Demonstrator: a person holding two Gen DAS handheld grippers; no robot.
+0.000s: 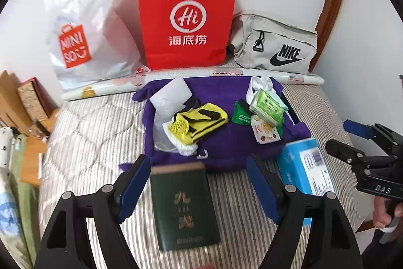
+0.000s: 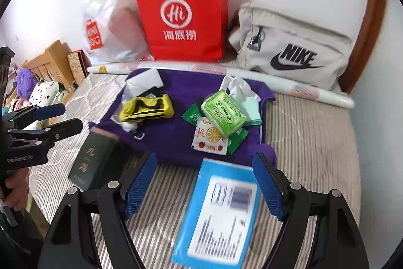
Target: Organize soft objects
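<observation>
We note that the left wrist view alone shows the dark green packet (image 1: pixel 185 206) head-on, lying flat on the striped bedspread (image 1: pixel 100 132) between the spread fingers of the left gripper (image 1: pixel 199 189), untouched by either pad; gold characters run down its face, too blurred to read fully. The right wrist view alone shows the printed face of the blue packet (image 2: pixel 221 213), likewise flat on the bedspread between the parted fingers of the right gripper (image 2: pixel 204 185), its text smeared beyond reading. Both claws stand open and empty. The soft items lie on a purple towel (image 1: pixel 221 122) just beyond both packets: a yellow and black sock (image 1: pixel 201 122) on crumpled clear plastic at the left, and at the right a green cassette-print tissue pack (image 2: pixel 223 115) resting on a fruit-print sachet (image 2: pixel 210 138) and a dark green sachet (image 2: pixel 192 115), with a white cloth (image 2: pixel 238 87) behind. Against the wall we read "Hi" above Chinese characters on the red paper bag (image 1: pixel 186 17), "MINISO" on the white plastic bag (image 1: pixel 83 24), and "NIKE" on the beige pouch (image 2: pixel 289 47). A rolled sheet (image 2: pixel 302 85) lies before them. The left gripper's body reads "GenRobot.AI" in the right view.
</observation>
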